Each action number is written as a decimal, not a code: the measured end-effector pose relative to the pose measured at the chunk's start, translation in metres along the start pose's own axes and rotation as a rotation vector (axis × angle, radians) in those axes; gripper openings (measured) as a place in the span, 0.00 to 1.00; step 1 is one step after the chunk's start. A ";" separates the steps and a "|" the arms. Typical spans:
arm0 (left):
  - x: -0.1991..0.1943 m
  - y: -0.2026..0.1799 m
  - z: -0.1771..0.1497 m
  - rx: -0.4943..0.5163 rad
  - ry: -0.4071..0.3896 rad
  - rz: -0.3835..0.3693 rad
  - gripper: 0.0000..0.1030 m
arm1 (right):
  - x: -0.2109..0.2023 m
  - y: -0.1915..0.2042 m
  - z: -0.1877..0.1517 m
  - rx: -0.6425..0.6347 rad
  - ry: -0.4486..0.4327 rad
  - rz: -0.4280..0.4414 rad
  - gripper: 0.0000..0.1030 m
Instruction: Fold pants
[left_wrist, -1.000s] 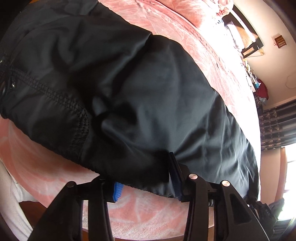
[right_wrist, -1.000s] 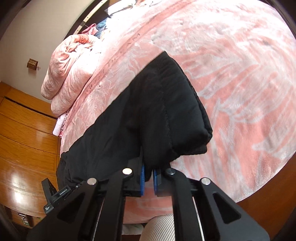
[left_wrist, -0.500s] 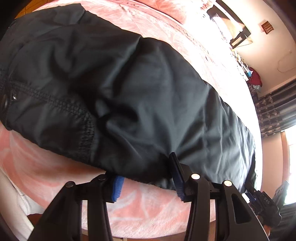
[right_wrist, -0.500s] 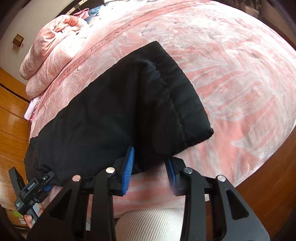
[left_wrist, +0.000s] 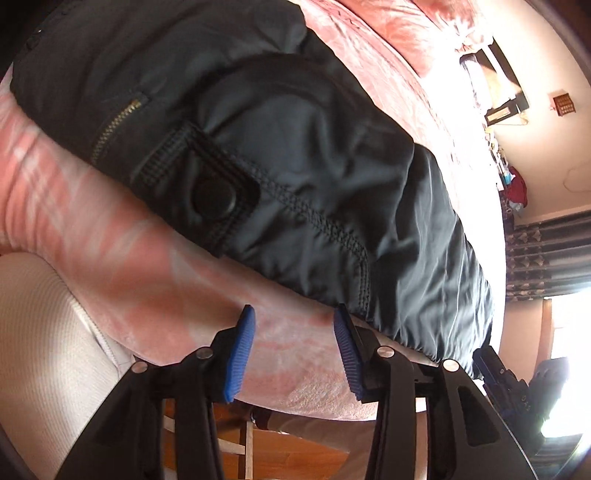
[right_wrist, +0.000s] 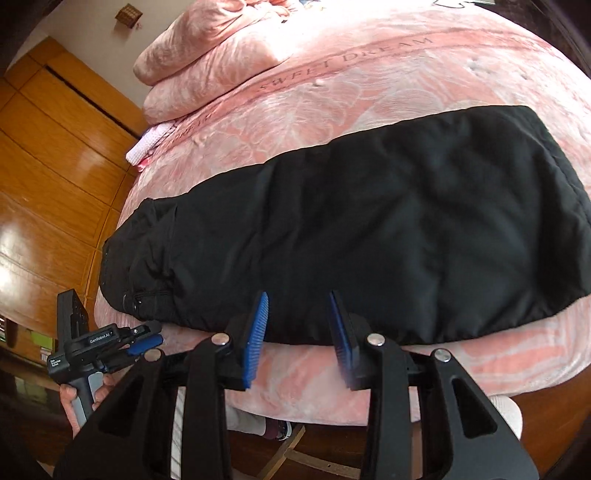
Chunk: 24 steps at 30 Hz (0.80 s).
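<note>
While both grippers are hanging off the near edge of the bed, nothing is being held.

Pants: black pants (right_wrist: 369, 229) are lying flat as one long strip across the pink blanket (right_wrist: 369, 74), waist end w/ zipper (left_wrist: 116, 127) and snap button (left_wrist: 214, 197) sitting toward the left side, hem end toward the right.

Left gripper: left gripper (left_wrist: 293, 350) is hovering just off the bed edge below the waist area, jaws apart, blue pads showing only blanket btwn them, not touching fabric.

Right gripper: right gripper (right_wrist: 299, 332) is sitting at the near long edge of the pants, approx mid-length, jaws apart, nothing clamped; tips look right at the fabric edge, but contact can't be told.

Stage (judgement): pants seem folded lengthwise already, leg on leg; the crosswise fold prob. isn't done yet.

Risk 1: the padded, slick-looking fabric is likely sliding if only the top layer is getting pinched, so the layers would be shearing apart and the strip going crooked.

Risk 2: the near edge is lying very close to the bed edge; any tug toward the person could be dragging the pants off the blanket.

Risk 3: the plush blanket could be getting caught in the pads along w/ the pants, lifting both.

Risk 4: uneven lift btwn the two hands could be leaving the hem and waist misaligned.
</note>
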<state>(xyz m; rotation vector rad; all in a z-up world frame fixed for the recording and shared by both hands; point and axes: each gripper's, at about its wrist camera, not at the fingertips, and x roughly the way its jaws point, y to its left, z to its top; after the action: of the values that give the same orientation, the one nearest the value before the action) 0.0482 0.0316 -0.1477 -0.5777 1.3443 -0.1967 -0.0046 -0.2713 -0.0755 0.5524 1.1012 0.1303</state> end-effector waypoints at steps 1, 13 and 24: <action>-0.002 0.004 0.004 -0.016 -0.009 -0.006 0.42 | 0.007 0.007 0.001 -0.014 0.014 0.007 0.33; -0.006 0.029 0.044 -0.094 -0.076 -0.035 0.21 | 0.049 0.014 -0.005 -0.049 0.096 -0.020 0.32; -0.028 0.014 0.043 -0.081 -0.130 -0.010 0.15 | 0.055 0.012 -0.004 -0.057 0.097 -0.052 0.25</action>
<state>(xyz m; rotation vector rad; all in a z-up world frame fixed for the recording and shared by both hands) 0.0803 0.0681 -0.1257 -0.6546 1.2280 -0.1118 0.0188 -0.2393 -0.1158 0.4700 1.2020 0.1435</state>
